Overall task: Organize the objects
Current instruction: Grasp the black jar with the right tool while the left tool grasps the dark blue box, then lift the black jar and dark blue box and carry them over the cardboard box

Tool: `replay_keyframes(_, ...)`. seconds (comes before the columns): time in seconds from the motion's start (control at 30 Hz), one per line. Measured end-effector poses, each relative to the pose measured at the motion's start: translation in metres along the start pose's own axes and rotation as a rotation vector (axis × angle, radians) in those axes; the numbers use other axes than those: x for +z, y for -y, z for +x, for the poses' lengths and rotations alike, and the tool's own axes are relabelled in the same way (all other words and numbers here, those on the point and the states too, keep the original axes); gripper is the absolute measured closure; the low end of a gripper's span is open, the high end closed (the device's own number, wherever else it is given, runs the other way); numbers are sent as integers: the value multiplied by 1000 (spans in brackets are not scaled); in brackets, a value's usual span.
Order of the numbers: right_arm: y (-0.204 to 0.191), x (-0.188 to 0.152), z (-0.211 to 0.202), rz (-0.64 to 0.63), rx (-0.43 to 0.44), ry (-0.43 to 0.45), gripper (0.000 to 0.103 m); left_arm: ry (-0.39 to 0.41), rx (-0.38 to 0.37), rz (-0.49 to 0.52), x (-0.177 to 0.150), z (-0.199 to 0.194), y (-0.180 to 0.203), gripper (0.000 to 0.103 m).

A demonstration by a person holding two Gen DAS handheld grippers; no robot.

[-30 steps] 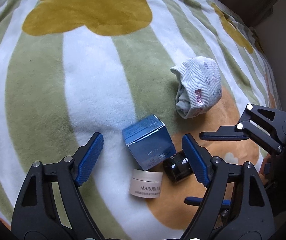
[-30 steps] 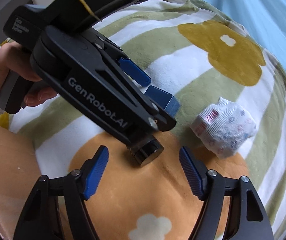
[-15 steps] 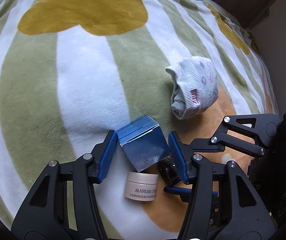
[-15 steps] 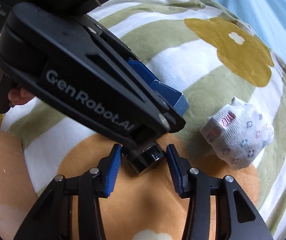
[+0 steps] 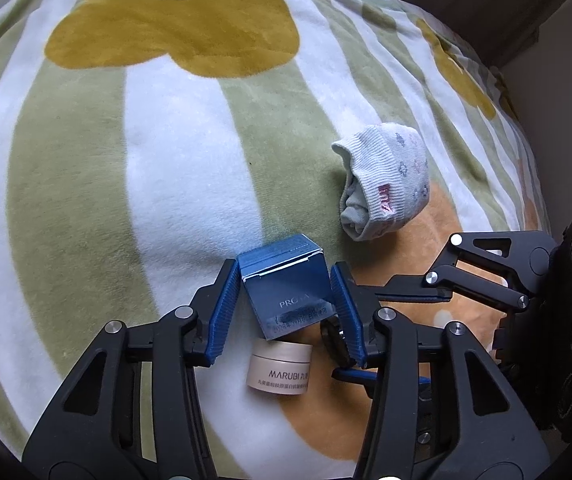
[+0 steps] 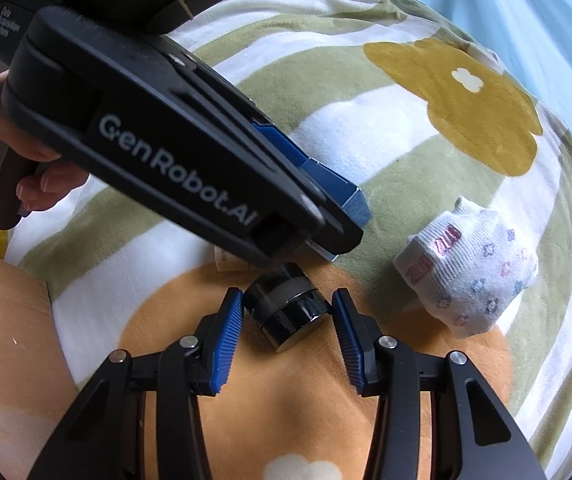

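Note:
A blue carton (image 5: 286, 286) sits between the blue pads of my left gripper (image 5: 286, 312), which is shut on it; the carton also shows in the right wrist view (image 6: 348, 196) under the left gripper's body. A black jar (image 6: 288, 306) lies between the pads of my right gripper (image 6: 288, 340), which is shut on it; the jar shows partly in the left wrist view (image 5: 332, 338). A cream jar marked MARUBI (image 5: 279, 368) lies just below the carton. A rolled white sock (image 5: 386, 184) lies to the right, also in the right wrist view (image 6: 468, 270).
Everything rests on a soft blanket (image 5: 85, 200) with green and white stripes and yellow and orange flowers. A hand (image 6: 25, 168) holds the left gripper. A brown surface (image 6: 1, 340) borders the blanket at the left.
Both grippers have closed from wide open: the left onto the blue carton, the right onto the black jar. Both also moved in closer to the objects.

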State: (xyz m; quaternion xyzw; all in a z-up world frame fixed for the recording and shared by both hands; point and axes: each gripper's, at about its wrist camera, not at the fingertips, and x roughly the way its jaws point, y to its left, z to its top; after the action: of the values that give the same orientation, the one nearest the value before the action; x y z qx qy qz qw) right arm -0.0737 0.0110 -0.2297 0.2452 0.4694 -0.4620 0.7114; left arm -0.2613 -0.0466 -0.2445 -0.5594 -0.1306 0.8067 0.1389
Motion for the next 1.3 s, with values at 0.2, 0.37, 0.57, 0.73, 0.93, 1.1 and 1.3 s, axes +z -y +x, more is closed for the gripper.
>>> replay_keyframes(0.2, -3, 2, -9, -9, -10, 6, 61, 10, -4, -8, -2, -8, -1, 61)
replay_keyframes(0.37, -1, -1, -19, -3, -18, 14, 61, 23, -2, -8, -1, -18, 1, 62)
replay_keyframes(0.57, 1, -5, -35, 7, -31, 24, 61, 47, -1, -8, 1, -35, 6, 62)
replay_keyframes(0.73, 7, -3, -53, 27, -46, 41, 61, 76, -2, -8, 1, -59, 16, 62)
replay_keyframes(0.93, 4, -2, -89, 29, -66, 72, 61, 119, 6, -5, -10, -95, 34, 62)
replay_keyframes(1.1, -8, -3, -126, 19, -72, 108, 61, 154, 10, -11, -28, -127, 51, 63)
replay_keyframes(1.3, -33, -10, -171, 19, -58, 151, 61, 205, 12, -24, -68, -176, 78, 63)
